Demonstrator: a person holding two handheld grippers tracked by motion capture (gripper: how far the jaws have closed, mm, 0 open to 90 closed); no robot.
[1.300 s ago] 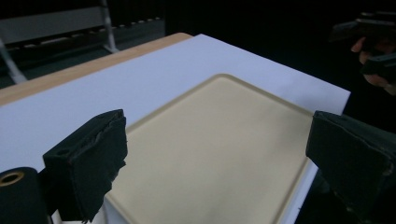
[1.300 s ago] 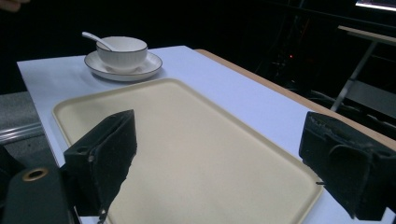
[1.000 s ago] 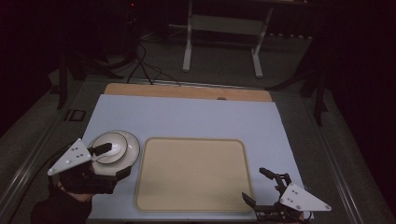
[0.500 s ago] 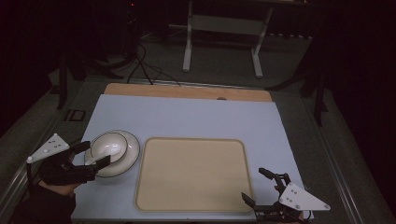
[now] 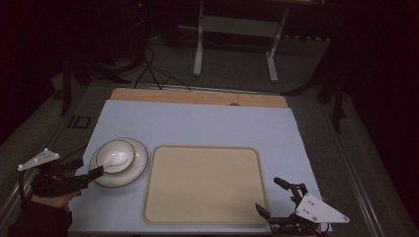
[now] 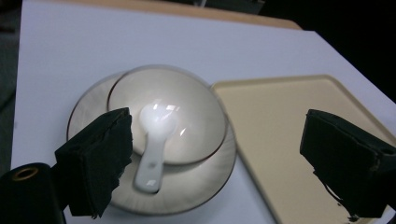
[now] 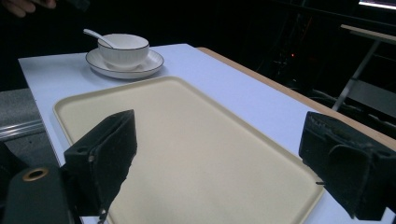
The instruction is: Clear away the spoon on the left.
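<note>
- Left gripper [image 5: 88, 169], jaws wide and holding nothing, sits lower left beside the plate [image 5: 138, 168] bearing bowl [image 5: 111, 154] and spoon [image 5: 117, 158].
- Right gripper [image 5: 276, 197], jaws wide, holding nothing, lower right by the tray [image 5: 202, 182].

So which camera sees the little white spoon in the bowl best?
The left gripper view: the small white ceramic spoon lies close, seen whole from above. The high view shows it tiny; the right gripper view shows just its handle poking from the white bowl.

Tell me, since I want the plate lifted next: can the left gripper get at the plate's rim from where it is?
Probably yes: the left gripper is open at the plate edge, with nothing between.
</note>
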